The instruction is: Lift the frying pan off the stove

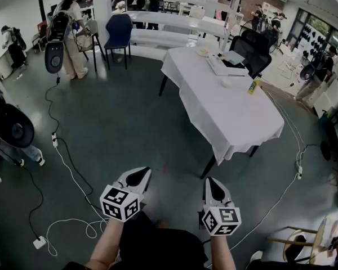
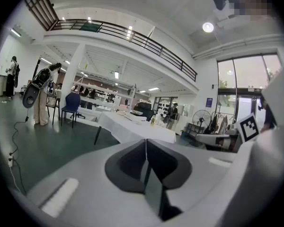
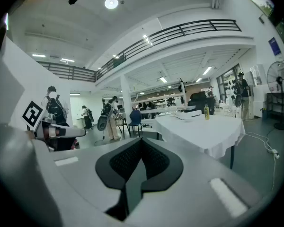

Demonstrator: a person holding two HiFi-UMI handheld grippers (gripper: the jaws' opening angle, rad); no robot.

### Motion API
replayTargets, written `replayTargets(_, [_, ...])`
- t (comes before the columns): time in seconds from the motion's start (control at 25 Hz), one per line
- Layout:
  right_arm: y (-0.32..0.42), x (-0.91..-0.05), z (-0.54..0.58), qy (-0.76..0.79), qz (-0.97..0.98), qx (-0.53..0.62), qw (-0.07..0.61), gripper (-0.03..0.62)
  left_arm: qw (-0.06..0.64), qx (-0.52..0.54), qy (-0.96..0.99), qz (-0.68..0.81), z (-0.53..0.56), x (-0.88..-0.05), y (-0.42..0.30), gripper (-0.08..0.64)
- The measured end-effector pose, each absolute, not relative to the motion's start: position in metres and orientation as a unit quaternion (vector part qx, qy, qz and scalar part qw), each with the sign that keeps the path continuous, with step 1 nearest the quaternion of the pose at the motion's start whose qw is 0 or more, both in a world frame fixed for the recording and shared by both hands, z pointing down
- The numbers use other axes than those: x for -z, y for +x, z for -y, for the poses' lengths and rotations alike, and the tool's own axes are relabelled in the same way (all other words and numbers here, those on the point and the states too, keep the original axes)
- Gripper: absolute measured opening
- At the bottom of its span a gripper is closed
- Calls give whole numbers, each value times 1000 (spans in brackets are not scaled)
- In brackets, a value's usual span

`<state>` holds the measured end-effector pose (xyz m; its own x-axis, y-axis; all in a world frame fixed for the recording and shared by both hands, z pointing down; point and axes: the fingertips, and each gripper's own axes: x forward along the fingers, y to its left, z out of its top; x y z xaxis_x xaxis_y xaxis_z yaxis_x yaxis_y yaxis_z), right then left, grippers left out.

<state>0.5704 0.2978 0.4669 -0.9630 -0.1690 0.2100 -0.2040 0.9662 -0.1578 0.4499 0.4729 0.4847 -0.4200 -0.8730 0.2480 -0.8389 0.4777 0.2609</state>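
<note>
No frying pan shows in any view. A white flat appliance (image 1: 225, 65) lies on the white-clothed table (image 1: 225, 114) far ahead; whether it is the stove I cannot tell. My left gripper (image 1: 136, 176) and right gripper (image 1: 213, 185) hang side by side over the grey floor, well short of the table. In the left gripper view the left gripper (image 2: 146, 144) has its jaws together with nothing between them. The right gripper (image 3: 141, 144) looks the same in its own view, jaws meeting and empty.
A yellow bottle (image 1: 252, 86) and a plate (image 1: 203, 52) stand on the table. Black office chairs (image 1: 250, 48) sit behind it, a blue chair (image 1: 119, 34) at the back. White cables (image 1: 67, 173) trail over the floor on the left. People stand at the room's edges.
</note>
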Motion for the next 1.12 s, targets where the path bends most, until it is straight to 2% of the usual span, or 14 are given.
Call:
replayTargets(0.56, [575, -479, -296, 101, 985, -86, 111, 6, 187, 52, 502, 843, -474, -491, 462, 66])
replayTargets(0.64, [571, -479, -298, 100, 985, -88, 110, 6, 195, 68, 503, 839, -477, -491, 460, 169])
replayTargets(0.72, [567, -479, -299, 98, 985, -90, 111, 6, 200, 80, 503, 837, -479, -491, 456, 341])
replayTargets(0.8, [563, -479, -299, 95, 985, -91, 113, 6, 199, 85, 498, 840, -478, -489, 449, 444])
replayTargets(1.12, [533, -478, -278, 93, 985, -92, 116, 6, 199, 92, 493, 842, -452, -487, 416, 502])
